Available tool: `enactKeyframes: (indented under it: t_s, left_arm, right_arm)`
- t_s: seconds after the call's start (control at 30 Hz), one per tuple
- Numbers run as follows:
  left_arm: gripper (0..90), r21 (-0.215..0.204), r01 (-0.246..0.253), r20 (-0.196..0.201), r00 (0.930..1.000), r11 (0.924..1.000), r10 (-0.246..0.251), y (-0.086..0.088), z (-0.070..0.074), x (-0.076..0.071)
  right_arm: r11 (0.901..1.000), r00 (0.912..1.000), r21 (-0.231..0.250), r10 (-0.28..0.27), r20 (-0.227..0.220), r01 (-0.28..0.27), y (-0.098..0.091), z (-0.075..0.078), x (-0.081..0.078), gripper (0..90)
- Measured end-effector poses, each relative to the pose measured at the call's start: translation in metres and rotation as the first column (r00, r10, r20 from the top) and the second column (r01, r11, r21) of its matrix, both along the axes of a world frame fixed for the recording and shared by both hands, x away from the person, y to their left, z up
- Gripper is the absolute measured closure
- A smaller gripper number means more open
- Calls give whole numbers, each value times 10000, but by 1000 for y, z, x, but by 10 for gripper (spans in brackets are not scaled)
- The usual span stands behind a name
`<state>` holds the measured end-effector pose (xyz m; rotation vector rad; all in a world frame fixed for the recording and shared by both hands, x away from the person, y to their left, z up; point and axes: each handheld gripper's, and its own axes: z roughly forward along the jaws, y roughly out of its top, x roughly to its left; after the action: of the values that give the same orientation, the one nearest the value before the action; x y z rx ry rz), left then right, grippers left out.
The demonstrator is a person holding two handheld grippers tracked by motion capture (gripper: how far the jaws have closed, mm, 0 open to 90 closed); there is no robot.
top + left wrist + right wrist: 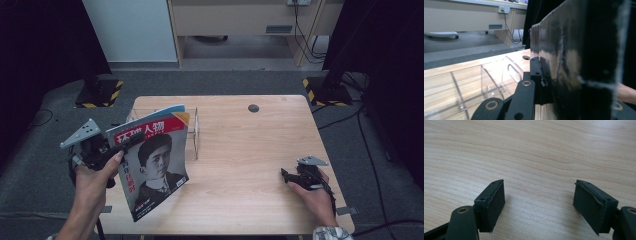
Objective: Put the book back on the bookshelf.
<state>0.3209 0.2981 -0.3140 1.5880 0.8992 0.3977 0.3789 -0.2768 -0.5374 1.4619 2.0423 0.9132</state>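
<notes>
Thin, glossy and floppy, the magazine (152, 162) hangs upright over the table's (240, 150) left edge, clamped by the left gripper (122, 145) near its spine edge; the right gripper (290, 176) rests released.

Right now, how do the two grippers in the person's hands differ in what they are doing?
The left gripper is shut on the magazine, holding it up at the table's left edge; the right gripper is open with nothing between its jaws. The left gripper is raised beside the clear rack; the right gripper sits low over bare wooden table. Both have black jaws and a grey plate on top.
</notes>
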Motion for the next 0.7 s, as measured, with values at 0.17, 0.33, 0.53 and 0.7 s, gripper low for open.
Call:
enactKeyframes:
  t_s: [0.17, 0.33, 0.53, 0.7]
  left_arm:
    - [866, 25, -194, 74, 9998, 9998, 194, 14, 1, -5]
    - [866, 51, -408, 69, 9991, 9992, 408, 24, 1, -7]
    - [866, 132, -549, 48, 9985, 9984, 548, 31, 2, -10]
    - [866, 71, -737, 73, 9973, 9973, 736, 39, 3, -11]
  right_arm:
    - [10000, 10000, 1, -6, 1, 6, 0, 0, 0, 254]
    - [10000, 10000, 1, -8, 0, 8, 0, 0, 0, 254]
    - [10000, 10000, 13, -14, -3, 14, 0, 0, 0, 254]
    - [10000, 10000, 3, -9, 1, 9, 0, 0, 0, 254]
